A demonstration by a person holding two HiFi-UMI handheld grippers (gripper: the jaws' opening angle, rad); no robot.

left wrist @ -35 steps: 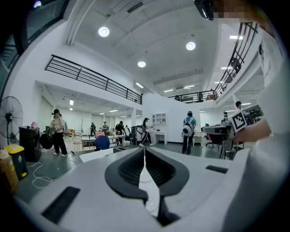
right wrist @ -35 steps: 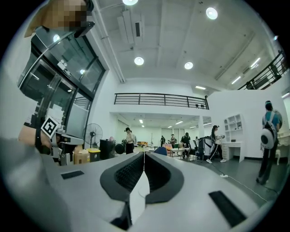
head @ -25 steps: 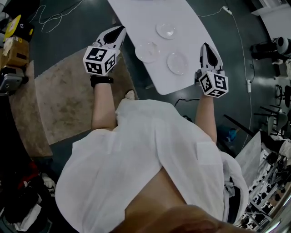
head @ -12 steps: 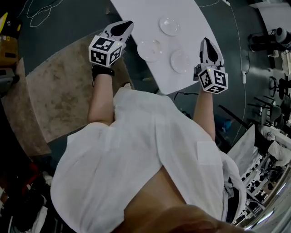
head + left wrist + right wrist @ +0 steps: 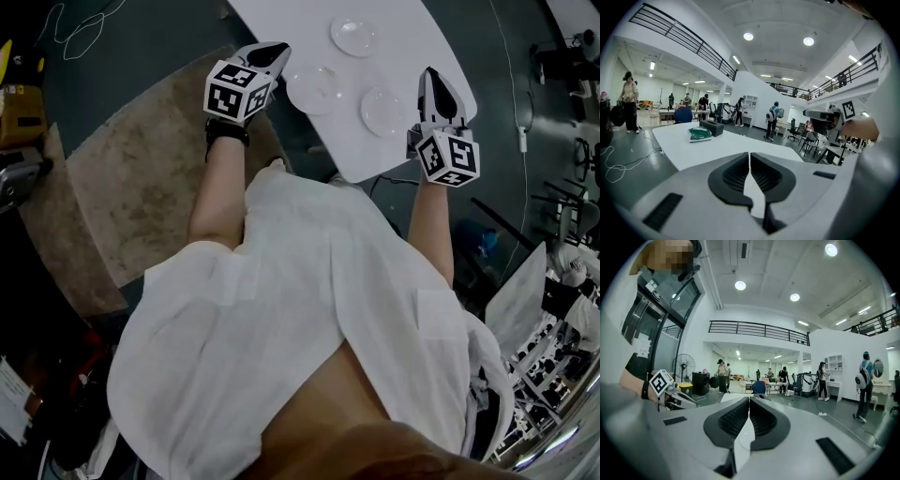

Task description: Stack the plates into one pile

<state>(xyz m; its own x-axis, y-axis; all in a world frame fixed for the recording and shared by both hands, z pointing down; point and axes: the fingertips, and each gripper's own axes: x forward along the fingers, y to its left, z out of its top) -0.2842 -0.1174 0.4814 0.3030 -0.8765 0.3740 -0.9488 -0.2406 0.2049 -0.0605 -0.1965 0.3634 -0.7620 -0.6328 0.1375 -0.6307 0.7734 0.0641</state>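
Observation:
Three clear glass plates lie apart on the white table (image 5: 281,23) in the head view: one far (image 5: 354,36), one near left (image 5: 312,89), one near right (image 5: 384,111). My left gripper (image 5: 277,49) is shut and empty at the table's left edge, close beside the near left plate. Just right of the near right plate, my right gripper (image 5: 430,77) is shut and empty too. In both gripper views the jaws meet with nothing between them, left gripper (image 5: 749,154), right gripper (image 5: 749,400). No plates show in those two views.
A tan rug (image 5: 131,178) covers the dark floor left of the table. A cable (image 5: 511,112) runs along the floor at right. A second white table (image 5: 693,145) carries a black box (image 5: 711,127) and a green item (image 5: 700,134). People stand far off in the hall.
Both grippers have come in toward the table. The left one moved right to the table's left edge beside the near left plate; the right one shifted slightly. Both stayed shut.

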